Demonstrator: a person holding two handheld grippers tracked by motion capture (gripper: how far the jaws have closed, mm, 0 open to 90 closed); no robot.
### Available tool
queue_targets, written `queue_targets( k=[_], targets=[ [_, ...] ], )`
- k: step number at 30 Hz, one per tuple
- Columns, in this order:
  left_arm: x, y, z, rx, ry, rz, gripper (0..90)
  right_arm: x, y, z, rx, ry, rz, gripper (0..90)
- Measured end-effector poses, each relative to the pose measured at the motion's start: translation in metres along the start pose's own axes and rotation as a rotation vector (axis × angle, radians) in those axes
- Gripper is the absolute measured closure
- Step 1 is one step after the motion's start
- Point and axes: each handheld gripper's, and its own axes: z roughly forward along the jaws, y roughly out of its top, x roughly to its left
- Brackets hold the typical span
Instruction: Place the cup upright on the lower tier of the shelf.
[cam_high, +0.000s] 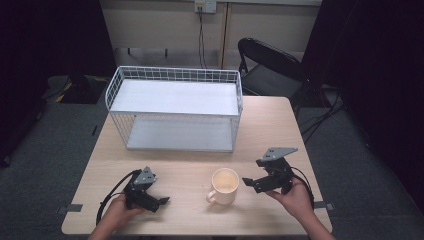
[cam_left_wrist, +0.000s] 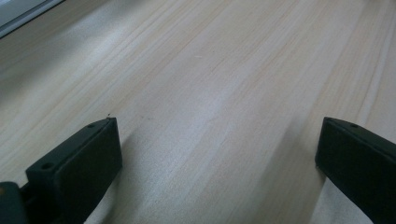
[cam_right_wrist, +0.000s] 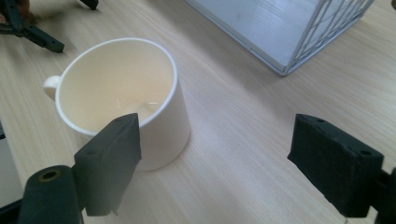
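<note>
The right gripper (cam_high: 252, 182) is held just above the table (cam_high: 280, 130), its jaws spread wide with nothing between them. In the right gripper view one jaw stands in front of the near wall of the mug (cam_right_wrist: 126, 100), and the other is well apart over bare wood. The right hand (cam_high: 296, 196) grips it from behind, and a grey three-cornered plate sits on top.

The left gripper (cam_high: 161, 201) rests low near the table's front edge, held by the left hand (cam_high: 119, 206). Its jaws are also wide apart, with plain light wood grain between them in the left gripper view (cam_left_wrist: 219, 140).

The mug is cream-coloured, upright and empty, standing between the two grippers, nearer the right one. Its handle (cam_high: 210, 197) points toward the left gripper and the table's front edge. No print or logo can be read on it.

Behind the mug stands a white wire shelf rack (cam_high: 175, 107) with two flat white levels, both bare. No label is visible on it. Beyond the table are a black folding chair (cam_high: 267, 67) and a wall socket (cam_high: 205, 6) with a cable hanging down.
</note>
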Motion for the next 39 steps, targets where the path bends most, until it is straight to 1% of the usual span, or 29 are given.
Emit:
queue_targets(
  k=[5,9,11,13,18,20,22,26,29,31,33,35,38,39],
  targets=[
    [0.000,0.000,0.000,0.000,0.000,-0.001,0.0,0.003,0.006,0.002,-0.001,0.014,-0.002,16.8],
    [0.000,0.000,0.000,-0.001,0.000,0.000,0.0,0.006,0.011,0.003,-0.023,0.026,-0.007,19.5],
    [0.000,0.000,0.000,0.000,0.000,-0.001,0.0,0.008,0.014,0.004,-0.030,0.025,-0.008,18.5],
    [0.000,0.000,0.000,0.000,0.000,0.000,0.0,0.010,0.017,0.005,-0.032,0.041,-0.007,18.8],
    [0.000,0.000,0.000,0.000,0.000,0.000,0.0,0.014,0.021,0.012,-0.023,0.052,-0.007,21.3],
    [0.000,0.000,0.000,-0.001,0.000,-0.001,0.0,0.015,0.022,0.016,-0.021,0.059,-0.013,24.0],
    [0.000,0.000,0.000,0.000,0.000,0.000,0.0,0.017,0.022,0.020,-0.021,0.052,-0.020,24.6],
    [0.000,0.000,0.000,0.000,0.000,0.000,0.0,0.017,0.024,0.027,-0.024,0.046,-0.014,27.6],
    [0.000,0.000,0.000,0.000,0.000,0.000,0.0,0.017,0.024,0.033,-0.018,0.039,-0.011,31.9],
    [0.000,0.000,0.000,0.000,0.000,-0.001,0.0,0.017,0.024,0.037,-0.009,0.049,-0.009,35.7],
    [0.000,0.000,0.000,0.000,0.000,-0.001,0.0,0.018,0.023,0.039,-0.006,0.046,-0.009,39.3],
    [0.000,0.000,0.000,0.000,0.000,-0.001,0.0,0.020,0.023,0.041,-0.002,0.044,-0.012,42.0],
    [0.000,0.000,0.000,0.000,0.000,0.000,0.0,0.020,0.023,0.043,0.000,0.047,-0.014,48.9],
    [0.000,0.000,0.000,0.000,0.000,0.000,0.0,0.020,0.023,0.043,0.004,0.049,-0.014,49.3]
  ],
)
